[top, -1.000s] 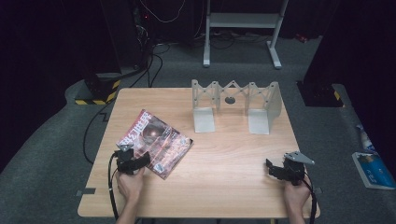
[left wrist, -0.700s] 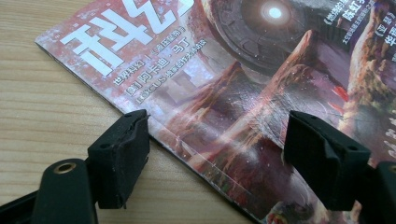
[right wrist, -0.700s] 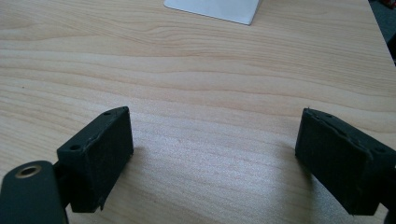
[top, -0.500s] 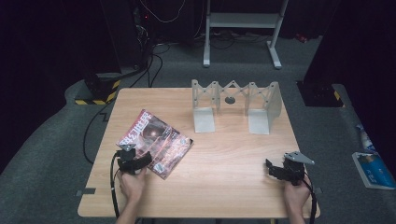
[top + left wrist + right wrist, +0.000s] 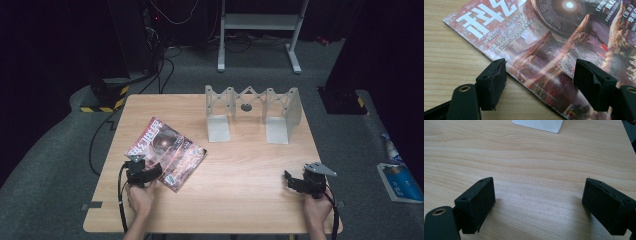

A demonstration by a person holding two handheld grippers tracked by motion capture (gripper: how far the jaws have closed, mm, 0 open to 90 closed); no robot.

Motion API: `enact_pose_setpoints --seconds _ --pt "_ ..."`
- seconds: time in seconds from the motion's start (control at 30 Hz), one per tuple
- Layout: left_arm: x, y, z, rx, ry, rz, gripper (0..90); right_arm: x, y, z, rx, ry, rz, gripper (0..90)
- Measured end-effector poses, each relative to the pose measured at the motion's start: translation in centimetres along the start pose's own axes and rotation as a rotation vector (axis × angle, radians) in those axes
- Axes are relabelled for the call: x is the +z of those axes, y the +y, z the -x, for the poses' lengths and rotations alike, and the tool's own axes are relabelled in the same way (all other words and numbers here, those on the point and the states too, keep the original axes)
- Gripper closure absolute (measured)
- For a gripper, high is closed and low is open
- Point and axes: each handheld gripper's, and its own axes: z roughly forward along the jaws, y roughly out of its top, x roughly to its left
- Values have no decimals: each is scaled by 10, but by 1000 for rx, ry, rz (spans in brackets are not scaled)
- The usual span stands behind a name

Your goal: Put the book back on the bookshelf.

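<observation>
Left gripper (image 5: 156, 172) low at lower left, jaws wide and just closing slightly, straddling the glossy red magazine's (image 5: 167, 152) edge, nothing gripped.

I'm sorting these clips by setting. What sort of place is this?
Probably a lab or recording studio, not a home: a lone wooden table stands on grey carpet amid dark surroundings, cables trail across the floor behind it, and a metal stand sits at the back.

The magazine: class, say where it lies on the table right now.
In the high view the magazine lies flat on the left half of the table, left of the grey folding rack, its near edge at the left gripper.
</observation>
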Motion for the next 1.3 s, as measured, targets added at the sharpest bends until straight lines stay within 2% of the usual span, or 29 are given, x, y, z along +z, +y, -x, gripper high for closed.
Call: enact_pose_setpoints --seconds 0.53,0.7,1.3 --pt "-3 -2 6 30 -38 -9 317 0 0 0 -2 1 0 109" --pt "-4 -5 10 22 -46 5 333 0 0 0 0 0 0 109" --pt "-9 -11 22 60 -80 10 355 0 0 0 -2 0 0 109"
